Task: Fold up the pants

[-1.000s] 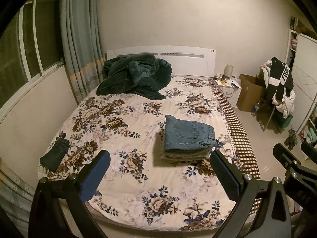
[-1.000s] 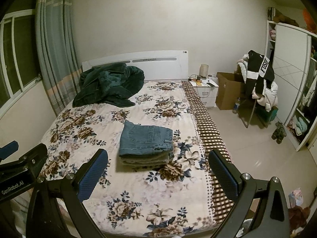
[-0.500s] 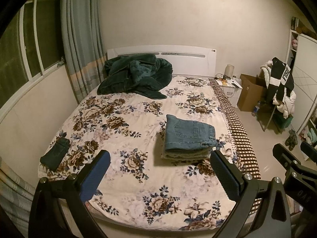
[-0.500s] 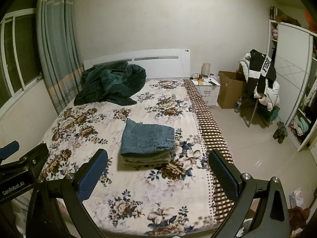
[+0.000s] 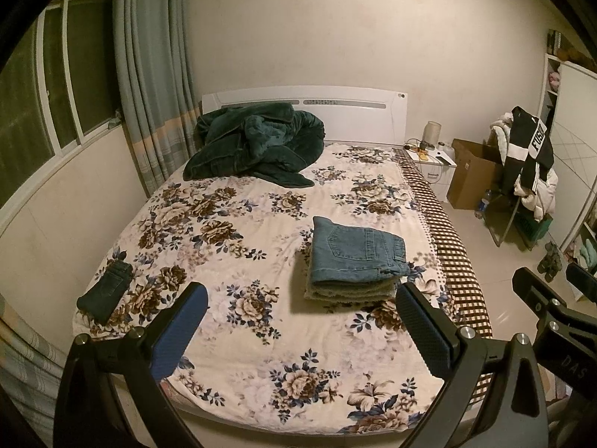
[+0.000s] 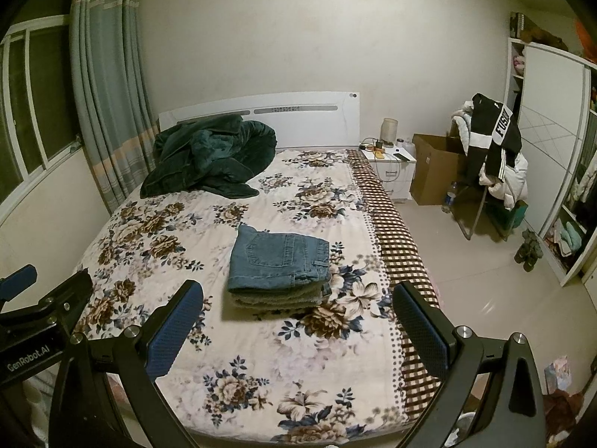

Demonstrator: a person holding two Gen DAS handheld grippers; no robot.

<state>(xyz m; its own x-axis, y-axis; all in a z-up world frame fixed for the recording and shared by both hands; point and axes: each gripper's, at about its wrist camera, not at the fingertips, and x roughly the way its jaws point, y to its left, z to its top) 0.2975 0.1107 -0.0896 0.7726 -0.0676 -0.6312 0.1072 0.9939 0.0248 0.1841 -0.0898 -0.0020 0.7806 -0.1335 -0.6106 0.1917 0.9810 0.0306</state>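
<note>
Viewing from the foot of the bed (image 5: 261, 336), left to right. At the far left edge of the floral, plush bedspread lies a small dark folded garment (image 5: 106, 291). My left tool (image 5: 298, 330) hovers above the near end of the bed, its two blue, stippled pads spread wide apart and gripping nothing; seen from the right wrist view, its black body (image 6: 33, 332) carries the lettering "GenRobot.AI". A rumpled dark green blanket (image 5: 257, 145) is heaped against the white headboard (image 5: 358, 108). The pants (image 5: 354, 257), blue denim with a stitched back pocket facing up, lie folded into a squarish stack with pale layers beneath, resting on the bedspread right of centre and apart from both tools. My right tool (image 6: 298, 330) is held likewise level above the bed's near end, pads wide apart and empty, pointing toward the stack (image 6: 280, 261). A brown checked strip borders the bed's right side. Beyond stand a white nightstand (image 6: 395, 171), a cardboard box (image 6: 436, 171), and a black-and-white jacket (image 6: 492, 138) with partly legible lettering beginning "FUS".
</note>
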